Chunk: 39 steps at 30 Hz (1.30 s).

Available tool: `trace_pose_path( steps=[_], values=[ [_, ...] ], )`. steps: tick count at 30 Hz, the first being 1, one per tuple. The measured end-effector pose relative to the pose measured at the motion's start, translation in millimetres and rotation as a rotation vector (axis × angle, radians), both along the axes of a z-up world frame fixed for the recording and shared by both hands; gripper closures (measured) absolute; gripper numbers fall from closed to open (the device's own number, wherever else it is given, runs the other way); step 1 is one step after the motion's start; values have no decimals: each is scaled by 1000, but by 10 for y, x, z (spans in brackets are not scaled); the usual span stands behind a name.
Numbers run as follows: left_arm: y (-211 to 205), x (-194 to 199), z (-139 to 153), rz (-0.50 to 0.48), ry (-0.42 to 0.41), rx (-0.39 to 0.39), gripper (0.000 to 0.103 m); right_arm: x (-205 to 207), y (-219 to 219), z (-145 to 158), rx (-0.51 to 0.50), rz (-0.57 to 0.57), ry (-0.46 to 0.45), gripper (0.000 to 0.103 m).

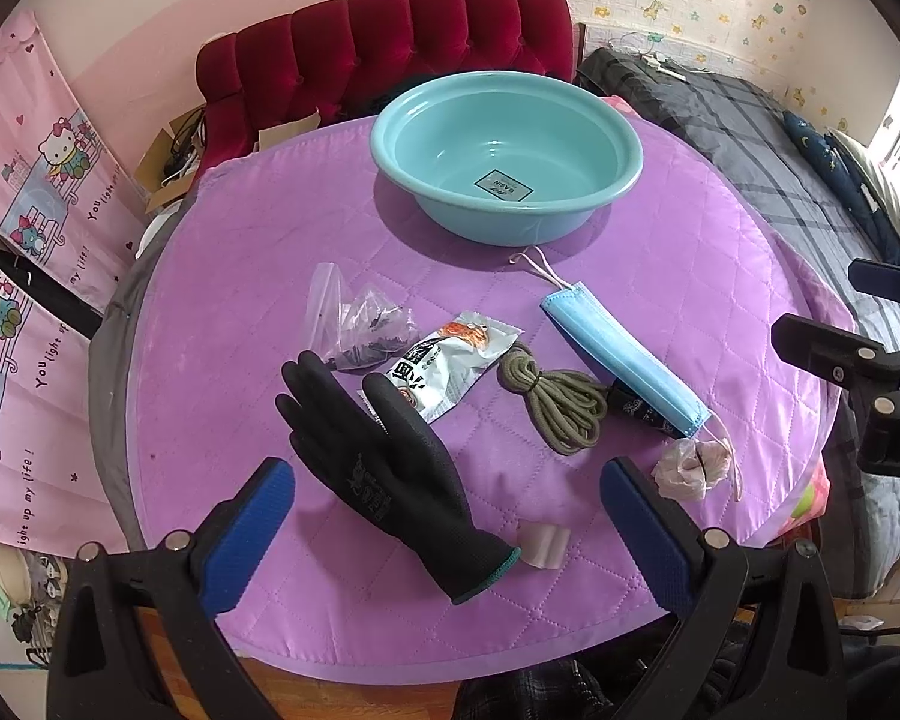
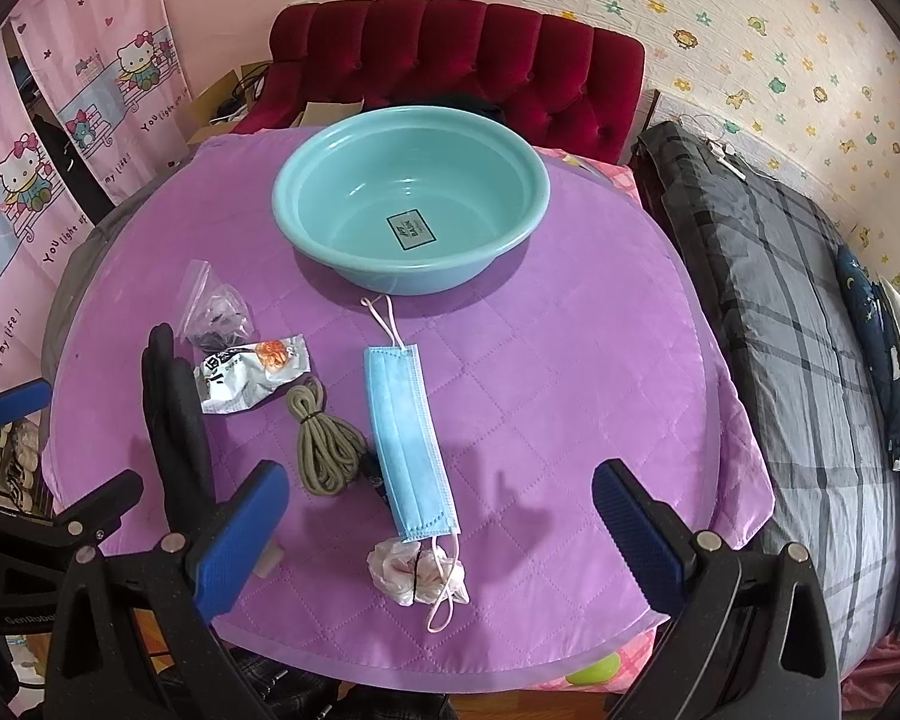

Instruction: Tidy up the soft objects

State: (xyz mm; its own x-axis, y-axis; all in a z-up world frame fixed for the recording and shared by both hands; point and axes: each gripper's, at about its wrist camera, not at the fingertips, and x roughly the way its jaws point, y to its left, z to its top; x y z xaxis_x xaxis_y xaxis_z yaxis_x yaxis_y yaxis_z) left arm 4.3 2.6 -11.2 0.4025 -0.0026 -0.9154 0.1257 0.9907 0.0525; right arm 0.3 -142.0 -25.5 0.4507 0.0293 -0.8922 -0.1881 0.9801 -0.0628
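Lying between left gripper (image 1: 447, 531) jaws: rubbery black glove (image 1: 384, 471), flat.
Jaws: both spread wide, holding nothing; right gripper (image 2: 441, 531).
Ahead of right jaws: pleated blue mask (image 2: 411, 441), crumpled plastic bag (image 2: 417, 570), coiled olive cord (image 2: 327, 444), foil packet (image 2: 249, 378).
Beyond: smooth round teal basin (image 2: 411, 198).
Surface: quilted purple cloth (image 2: 570, 390).
Room: red tufted sofa (image 2: 462, 60).

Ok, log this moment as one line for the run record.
stage: pre-grasp | left tool: open, above black glove | right tool: open, near blue face mask | teal basin: empty
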Motion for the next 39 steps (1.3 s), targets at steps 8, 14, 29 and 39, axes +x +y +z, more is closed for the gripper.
trace_pose_path(
  steps=[8,14,29,39],
  values=[
    [3,11,-15,7,3,1,0,18,-15,-13,3,-2,0,0],
    [6,17,-20,8,6,-1,0,22,-15,-16,1,-3,1,0],
    [32,46,-46,19,12,-2,0,75,-2,-29,2,4,5,0],
    [81,75,-91,38,27,-8,0,122,15,-73,3,9,16,0]
  ],
)
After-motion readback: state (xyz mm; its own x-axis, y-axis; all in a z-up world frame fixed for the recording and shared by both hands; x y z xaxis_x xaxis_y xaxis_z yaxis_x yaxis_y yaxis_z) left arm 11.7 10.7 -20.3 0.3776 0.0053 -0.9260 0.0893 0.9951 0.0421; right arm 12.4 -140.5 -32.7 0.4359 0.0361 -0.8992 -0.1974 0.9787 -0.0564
